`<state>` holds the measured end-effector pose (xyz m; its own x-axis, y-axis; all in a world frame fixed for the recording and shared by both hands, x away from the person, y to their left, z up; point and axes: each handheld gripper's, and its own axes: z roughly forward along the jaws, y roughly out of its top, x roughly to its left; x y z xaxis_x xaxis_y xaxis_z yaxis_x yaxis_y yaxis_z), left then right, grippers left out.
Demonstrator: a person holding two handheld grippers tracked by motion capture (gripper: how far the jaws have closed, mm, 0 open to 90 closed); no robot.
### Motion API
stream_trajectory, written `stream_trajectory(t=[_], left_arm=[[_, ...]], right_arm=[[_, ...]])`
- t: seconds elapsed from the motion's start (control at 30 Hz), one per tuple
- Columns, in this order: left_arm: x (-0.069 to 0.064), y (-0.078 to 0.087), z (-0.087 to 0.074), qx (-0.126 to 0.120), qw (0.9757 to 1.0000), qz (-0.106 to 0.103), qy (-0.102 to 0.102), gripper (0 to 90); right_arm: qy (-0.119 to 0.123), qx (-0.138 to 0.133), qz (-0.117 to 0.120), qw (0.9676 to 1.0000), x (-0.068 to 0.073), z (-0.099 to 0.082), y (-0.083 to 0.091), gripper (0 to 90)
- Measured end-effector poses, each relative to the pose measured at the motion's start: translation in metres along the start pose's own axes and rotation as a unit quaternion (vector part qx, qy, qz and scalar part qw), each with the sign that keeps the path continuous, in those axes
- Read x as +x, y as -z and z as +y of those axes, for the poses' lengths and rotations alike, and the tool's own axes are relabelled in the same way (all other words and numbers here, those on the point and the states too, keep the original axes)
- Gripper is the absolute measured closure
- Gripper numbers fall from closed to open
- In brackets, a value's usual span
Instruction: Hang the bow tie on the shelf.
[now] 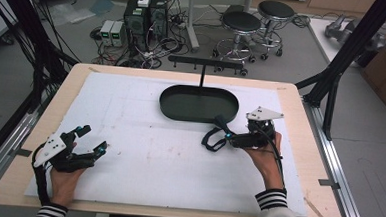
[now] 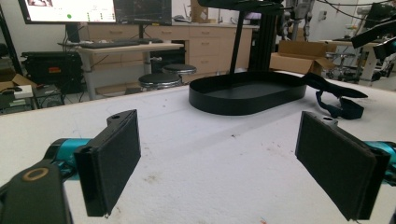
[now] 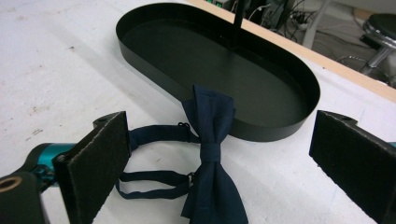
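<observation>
Bow tie, dark navy, lies flat on the white foam sheet directly ahead of my right gripper, between its two spread jaws and touching neither pad; one wing tip rests against the outer wall of the black oval tray, the other wing points back toward the camera, and its thin neck strap loops off toward the left-hand jaw, seen from the right gripper view. I read that gripper as open, jaws wide apart with nothing held between them. From the high view the right gripper sits just this side of the tray, the bow tie at its tips, and the hand wraps the body from behind.

My left gripper is well apart from all this, near the left edge of the sheet, its hand beneath it; its jaws are also spread wide, nothing between them but bare foam. Looking along it in the left gripper view, the left gripper faces the tray far ahead, a thin black post rising from the tray's middle, and the bow tie beyond the right-hand jaw, beside the tray's end; a cardboard box and round stools stand off the table behind.
</observation>
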<state>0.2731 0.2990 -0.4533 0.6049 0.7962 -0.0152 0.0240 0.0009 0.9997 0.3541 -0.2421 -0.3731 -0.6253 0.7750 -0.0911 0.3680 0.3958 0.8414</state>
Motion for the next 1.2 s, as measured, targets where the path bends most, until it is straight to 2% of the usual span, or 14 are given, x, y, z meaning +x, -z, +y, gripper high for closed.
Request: stream_trajectory(t=[0.17, 0.23, 0.3, 0.33, 0.37, 0.4, 0.6, 0.7, 0.73, 0.77, 0.87, 0.97, 1.0, 1.2], left_arm=[[0.0, 0.0, 0.0, 0.0, 1.0, 0.0, -0.001, 14.6], [0.0, 0.0, 0.0, 0.0, 1.0, 0.0, -0.001, 14.6], [0.0, 0.0, 0.0, 0.0, 1.0, -0.001, 0.0, 14.6], [0.0, 0.0, 0.0, 0.0, 1.0, 0.0, 0.0, 14.6], [0.0, 0.0, 0.0, 0.0, 1.0, 0.0, -0.001, 14.6], [0.0, 0.0, 0.0, 0.0, 1.0, -0.001, 0.0, 14.6], [0.0, 0.0, 0.0, 0.0, 1.0, 0.0, -0.001, 14.6], [0.0, 0.0, 0.0, 0.0, 1.0, -0.001, -0.002, 14.6], [0.0, 0.0, 0.0, 0.0, 1.0, -0.001, -0.002, 14.6], [-0.001, 0.0, 0.0, 0.0, 1.0, -0.001, -0.004, 14.6], [-0.001, 0.0, 0.0, 0.0, 1.0, 0.0, -0.005, 14.6], [-0.001, 0.0, 0.0, 0.0, 1.0, -0.001, -0.004, 14.6], [-0.001, 0.0, 0.0, 0.0, 1.0, -0.001, -0.005, 14.6], [-0.001, 0.0, 0.0, 0.0, 1.0, -0.001, -0.004, 14.6]], right_arm=[[0.007, 0.027, 0.009, 0.9996, -0.004, 0.008, -0.011, 4.7], [0.004, 0.03, 0.012, 0.9995, -0.006, 0.009, -0.013, 4.8], [0.001, 0.051, 0.024, 0.9984, -0.009, 0.012, -0.02, 5.4], [0.001, 0.051, 0.024, 0.9984, -0.009, 0.012, -0.02, 5.4], [0.003, 0.061, 0.03, 0.9977, -0.01, 0.013, -0.023, 5.8], [0.014, 0.078, 0.036, 0.9962, -0.011, 0.013, -0.027, 10.4], [0.012, 0.109, 0.051, 0.9927, -0.013, 0.014, -0.037, 13.3], [0.021, 0.129, 0.054, 0.99, -0.011, 0.016, -0.043, 14.8], [0.03, 0.146, 0.058, 0.9872, -0.009, 0.018, -0.047, 15.4], [0.03, 0.146, 0.058, 0.9872, -0.009, 0.018, -0.047, 15.4], [0.042, 0.168, 0.057, 0.9833, -0.007, 0.022, -0.05, 17.0], [0.037, 0.172, 0.05, 0.9832, -0.008, 0.021, -0.053, 17.2], [0.032, 0.181, 0.045, 0.9819, -0.01, 0.02, -0.055, 20.4], [0.029, 0.194, 0.042, 0.9796, -0.011, 0.018, -0.059, 25.2]])
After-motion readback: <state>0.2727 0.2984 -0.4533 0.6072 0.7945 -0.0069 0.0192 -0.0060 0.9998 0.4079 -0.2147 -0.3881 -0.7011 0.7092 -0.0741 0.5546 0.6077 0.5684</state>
